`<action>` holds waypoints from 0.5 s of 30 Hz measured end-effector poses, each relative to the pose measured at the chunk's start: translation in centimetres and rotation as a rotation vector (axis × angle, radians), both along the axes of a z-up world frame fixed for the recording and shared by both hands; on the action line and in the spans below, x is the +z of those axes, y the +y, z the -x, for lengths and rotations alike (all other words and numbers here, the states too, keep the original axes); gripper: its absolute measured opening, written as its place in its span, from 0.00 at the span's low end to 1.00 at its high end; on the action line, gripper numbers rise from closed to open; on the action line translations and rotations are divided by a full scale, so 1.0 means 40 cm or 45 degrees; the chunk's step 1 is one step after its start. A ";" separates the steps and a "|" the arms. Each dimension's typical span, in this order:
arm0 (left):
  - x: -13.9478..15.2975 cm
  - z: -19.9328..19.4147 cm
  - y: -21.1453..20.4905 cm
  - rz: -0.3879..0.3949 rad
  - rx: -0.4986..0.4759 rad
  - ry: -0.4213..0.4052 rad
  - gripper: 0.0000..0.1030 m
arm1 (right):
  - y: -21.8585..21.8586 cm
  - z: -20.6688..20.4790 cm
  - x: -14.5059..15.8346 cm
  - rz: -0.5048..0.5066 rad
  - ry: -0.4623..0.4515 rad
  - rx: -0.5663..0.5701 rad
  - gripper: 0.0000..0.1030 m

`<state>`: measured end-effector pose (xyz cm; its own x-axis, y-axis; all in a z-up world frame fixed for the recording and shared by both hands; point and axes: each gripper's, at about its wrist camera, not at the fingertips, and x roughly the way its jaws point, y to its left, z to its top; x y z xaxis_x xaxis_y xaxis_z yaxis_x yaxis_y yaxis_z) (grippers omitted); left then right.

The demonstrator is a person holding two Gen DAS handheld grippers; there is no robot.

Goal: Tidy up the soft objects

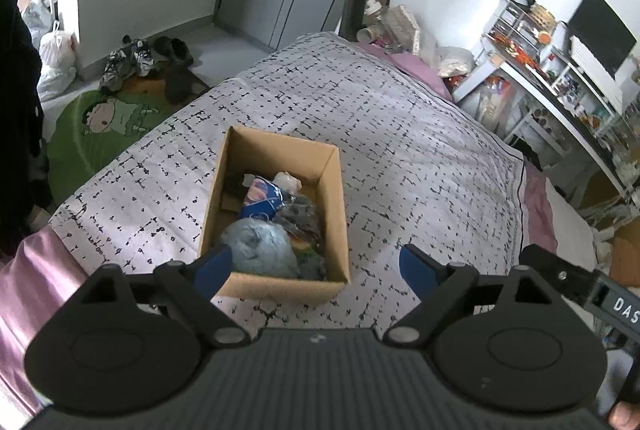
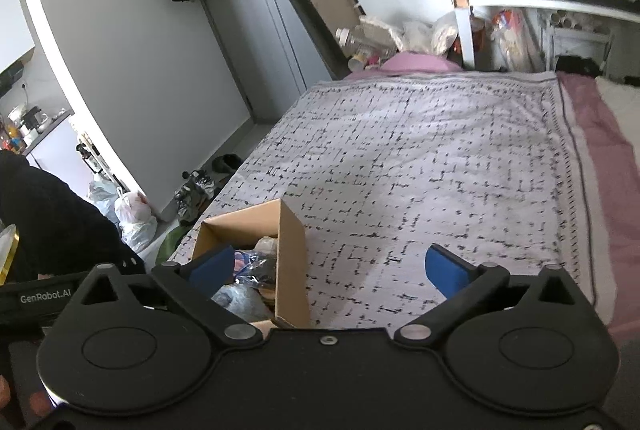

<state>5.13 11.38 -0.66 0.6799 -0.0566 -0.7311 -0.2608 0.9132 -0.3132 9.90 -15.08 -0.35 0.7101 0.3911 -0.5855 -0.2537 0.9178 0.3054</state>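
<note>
An open cardboard box (image 1: 335, 214) stands on the patterned bedspread (image 1: 420, 158). Inside it lie several soft objects: a pale blue fluffy bundle (image 1: 258, 244), a blue and white packet (image 1: 262, 200), a grey cloth (image 1: 302, 216) and a pale item (image 1: 287, 181) at the back. My left gripper (image 1: 316, 268) is open and empty, held above the box's near end. My right gripper (image 2: 332, 270) is open and empty, above the box's (image 2: 292, 262) right wall, with the pale blue bundle (image 2: 236, 298) below its left finger.
The bedspread (image 2: 420, 158) lies over a pink sheet (image 2: 592, 134). Shoes (image 1: 128, 62) and a green cartoon mat (image 1: 108, 126) lie on the floor left of the bed. A cluttered white desk (image 1: 552, 82) stands at the right. Plastic bags (image 2: 134, 214) sit by the wall.
</note>
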 end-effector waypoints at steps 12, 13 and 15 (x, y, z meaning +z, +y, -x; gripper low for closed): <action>0.046 0.096 -0.077 -0.085 -0.061 -0.029 0.87 | -0.087 0.082 0.027 0.000 -0.037 -0.024 1.00; 0.050 0.103 -0.082 -0.089 -0.067 -0.032 0.87 | -0.093 0.087 0.030 0.017 -0.035 -0.035 1.00; 0.059 0.114 -0.093 -0.101 -0.080 -0.039 0.87 | -0.104 0.098 0.033 0.041 -0.027 -0.049 1.00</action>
<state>0.56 7.66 1.71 0.6989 -0.0425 -0.7140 -0.1940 0.9496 -0.2464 5.96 -19.23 0.97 0.7369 0.3442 -0.5818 -0.2242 0.9364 0.2701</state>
